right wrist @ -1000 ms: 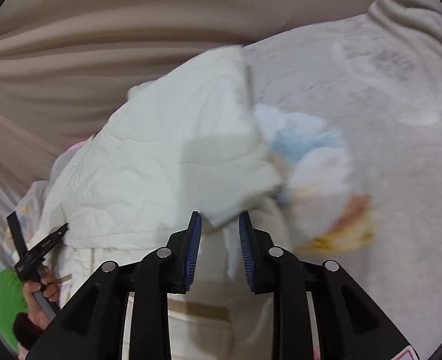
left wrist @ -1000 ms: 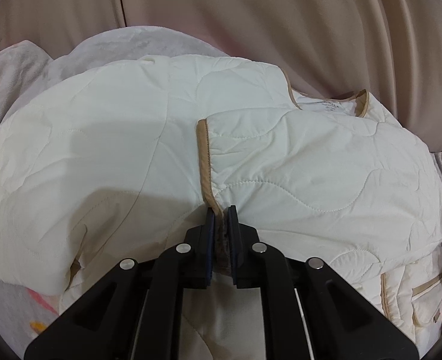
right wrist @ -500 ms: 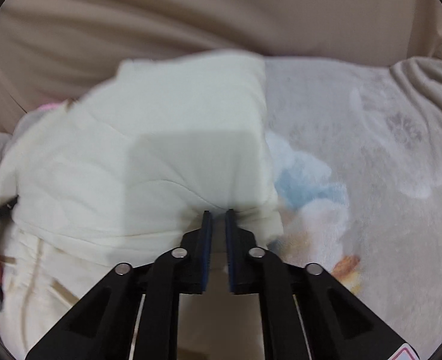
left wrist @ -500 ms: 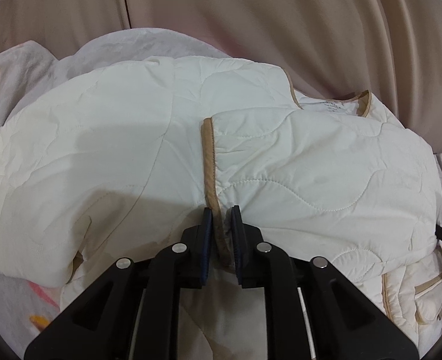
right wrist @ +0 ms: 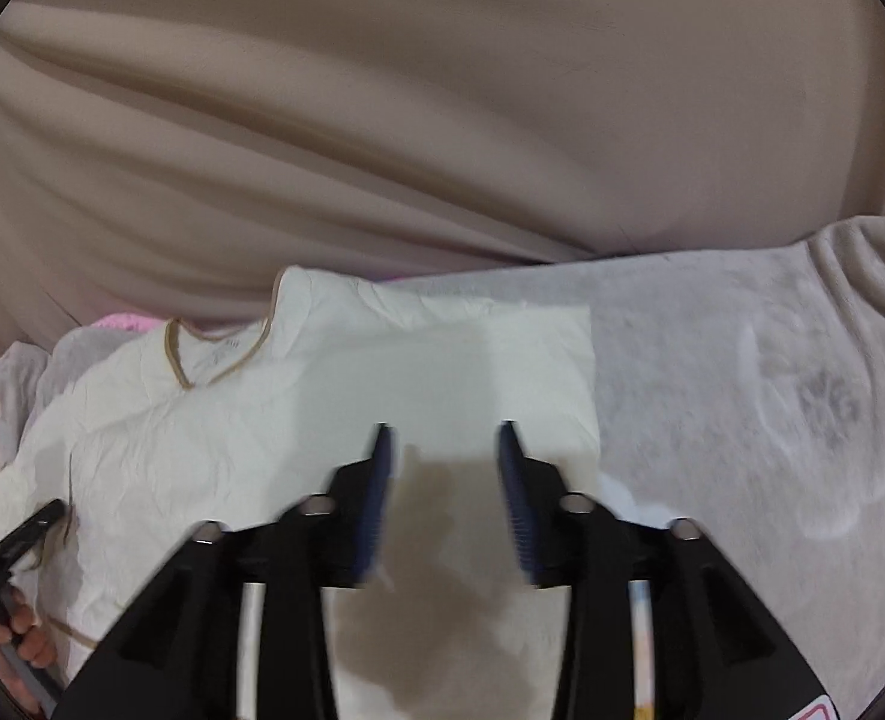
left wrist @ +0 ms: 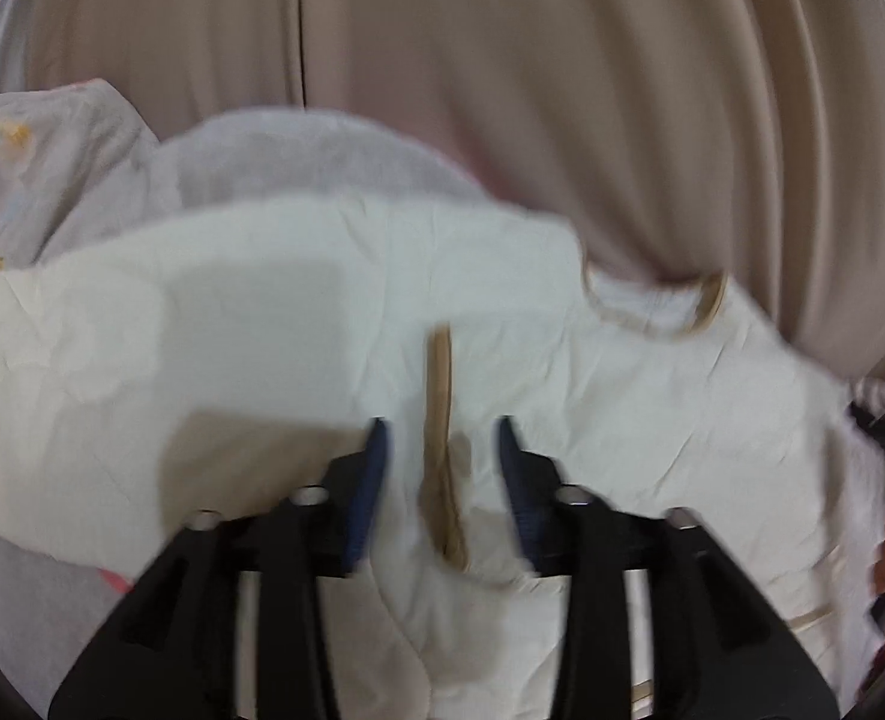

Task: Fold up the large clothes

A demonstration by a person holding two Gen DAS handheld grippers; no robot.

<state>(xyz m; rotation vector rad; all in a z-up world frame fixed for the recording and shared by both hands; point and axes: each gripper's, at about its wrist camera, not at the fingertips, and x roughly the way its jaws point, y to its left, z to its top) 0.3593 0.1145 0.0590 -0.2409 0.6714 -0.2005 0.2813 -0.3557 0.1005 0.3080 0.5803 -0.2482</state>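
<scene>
A cream quilted jacket (left wrist: 262, 348) with tan trim lies spread on the bed, sleeves folded over its body. In the left wrist view my left gripper (left wrist: 440, 438) is open just above the tan front edge (left wrist: 439, 396), holding nothing. In the right wrist view my right gripper (right wrist: 442, 441) is open and empty above the folded right side of the jacket (right wrist: 442, 360). The tan neckline (right wrist: 178, 360) shows at the left there. The left gripper (right wrist: 16, 546) and the hand holding it show at the lower left edge.
A pale grey printed blanket (right wrist: 742, 420) covers the bed to the right of the jacket. Beige curtains (left wrist: 562, 90) hang close behind the bed. A rumpled printed sheet (left wrist: 34, 162) lies at the far left.
Both grippers have opened and let go of the jacket. The left one released the tan front edge, the right one the folded sleeve. Both have drawn back slightly.
</scene>
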